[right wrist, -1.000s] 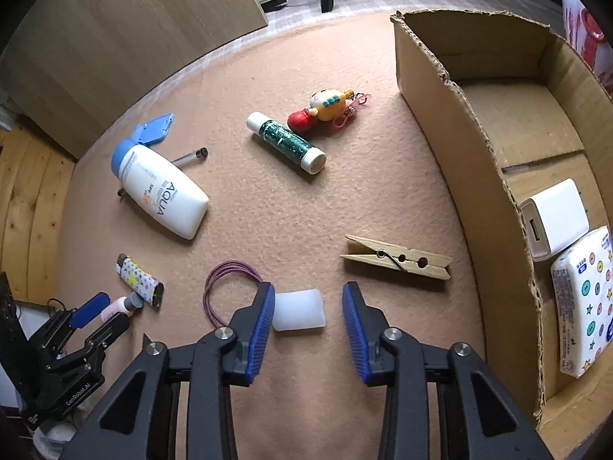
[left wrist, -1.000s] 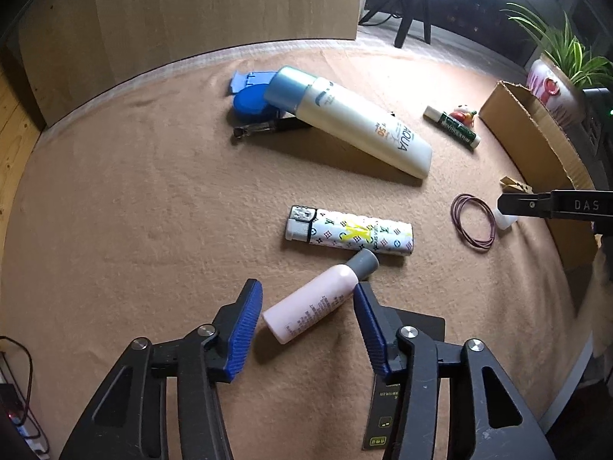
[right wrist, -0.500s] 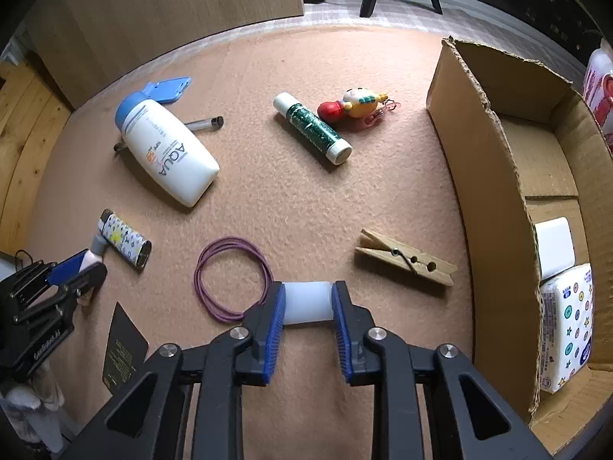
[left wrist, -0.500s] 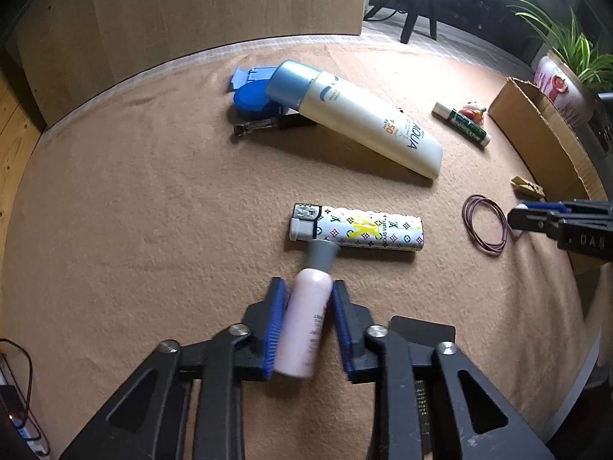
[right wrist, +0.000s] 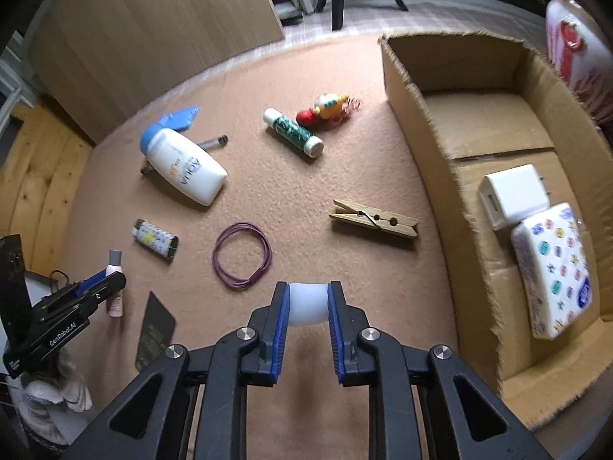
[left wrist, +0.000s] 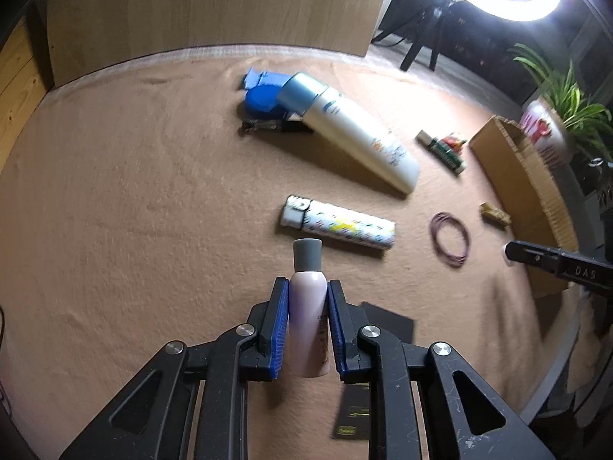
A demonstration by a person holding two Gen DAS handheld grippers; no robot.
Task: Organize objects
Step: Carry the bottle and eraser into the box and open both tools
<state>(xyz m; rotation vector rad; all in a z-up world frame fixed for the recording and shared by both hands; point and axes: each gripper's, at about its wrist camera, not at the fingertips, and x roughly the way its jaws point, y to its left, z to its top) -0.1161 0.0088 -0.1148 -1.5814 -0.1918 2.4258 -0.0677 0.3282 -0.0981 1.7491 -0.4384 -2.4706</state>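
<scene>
Grip, left: left claw (left wrist: pixel 306 326) was pinching the small pink bottle (left wrist: pixel 308 318) across its body, blue pads (left wrist: pixel 281 326) pressed to both sides, grey cap pointing away.
Grip, right: right claw (right wrist: pixel 306 306) was clamped on a white rounded cap (right wrist: pixel 307 303), its jaws having just drawn in further onto it.
Change: a second before, both claws stood spread around these two things as they lay on the tan cloth (left wrist: pixel 134 191); now each had closed and taken hold, and the bottle, which had lain slantwise, sat straight along the left claw's fingers.
Lift: both things looked raised a little off the cloth, though the blur made that hard to be sure of.
Meaning for the task: two loose items seemed secured at once, so carrying them to the cardboard box (right wrist: pixel 452 176) looked like the next step.
Pose: both claws pointed steeply down at the table, left one at the near left edge, right one just beside the box.
Box: it already held a white charger (right wrist: pixel 513 191) and a patterned tissue pack (right wrist: pixel 551 272).
Left on the cloth: patterned lighter (left wrist: pixel 341 226), sunscreen bottle (left wrist: pixel 356 138), purple hair ties (right wrist: pixel 241 255), wooden clothespin (right wrist: pixel 373 222), green tube (right wrist: pixel 293 132), small toy (right wrist: pixel 325 109), and a dark card (right wrist: pixel 155 331) near the left claw.
</scene>
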